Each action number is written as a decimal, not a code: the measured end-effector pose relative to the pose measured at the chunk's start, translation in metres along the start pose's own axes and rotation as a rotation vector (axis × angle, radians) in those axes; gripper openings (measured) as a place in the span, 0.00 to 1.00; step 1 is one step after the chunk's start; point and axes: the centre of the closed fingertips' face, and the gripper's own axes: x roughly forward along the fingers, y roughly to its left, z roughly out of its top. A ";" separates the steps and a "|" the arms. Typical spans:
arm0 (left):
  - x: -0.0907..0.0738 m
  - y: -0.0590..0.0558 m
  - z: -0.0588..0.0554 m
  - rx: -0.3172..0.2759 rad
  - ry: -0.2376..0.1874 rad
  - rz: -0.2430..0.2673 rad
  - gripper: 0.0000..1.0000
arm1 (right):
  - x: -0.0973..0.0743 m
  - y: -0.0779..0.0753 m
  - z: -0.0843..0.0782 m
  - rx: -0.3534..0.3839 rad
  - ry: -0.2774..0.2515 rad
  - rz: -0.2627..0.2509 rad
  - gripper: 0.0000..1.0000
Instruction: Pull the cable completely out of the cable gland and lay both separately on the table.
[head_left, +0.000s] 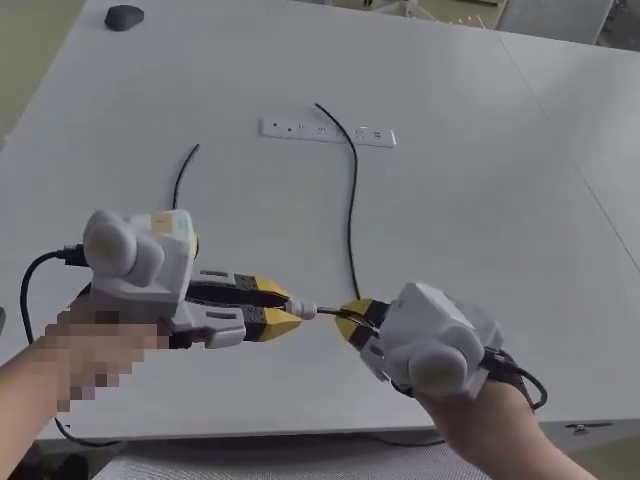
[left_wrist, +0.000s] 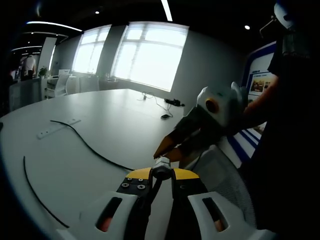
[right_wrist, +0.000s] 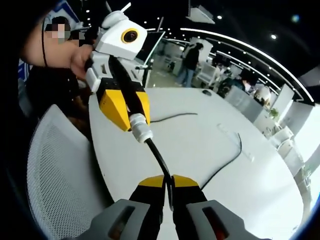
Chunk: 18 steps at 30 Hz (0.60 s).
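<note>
White table (head_left: 480, 200), two tops butted with a seam on the right. White power strip (head_left: 300, 130) lay flat mid-table. Long black cable (head_left: 353, 210) ran over the strip toward the near edge. Short black cable (head_left: 183, 175) lay apart, left. Dark computer mouse (head_left: 124, 17) sat at the far edge.

Small white plastic cable gland (head_left: 304, 311) sits in the air, pinched in left claw (head_left: 293, 309) tips, over near edge of tabletop (head_left: 480, 200). Thin black cable (head_left: 352, 215) enters the gland; 1 short taut stretch runs to right claw (head_left: 347, 319), which clamps it, and the rest trails curved across the tabletop.
</note>
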 end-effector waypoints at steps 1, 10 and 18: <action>0.000 -0.001 0.001 -0.007 -0.007 -0.002 0.15 | 0.000 -0.002 -0.002 0.019 0.002 -0.007 0.00; 0.003 -0.004 0.004 -0.008 -0.016 -0.018 0.15 | 0.009 -0.019 -0.042 0.226 0.086 -0.050 0.00; 0.007 -0.006 0.000 -0.010 -0.003 -0.026 0.15 | 0.017 -0.020 -0.061 0.414 0.123 -0.044 0.00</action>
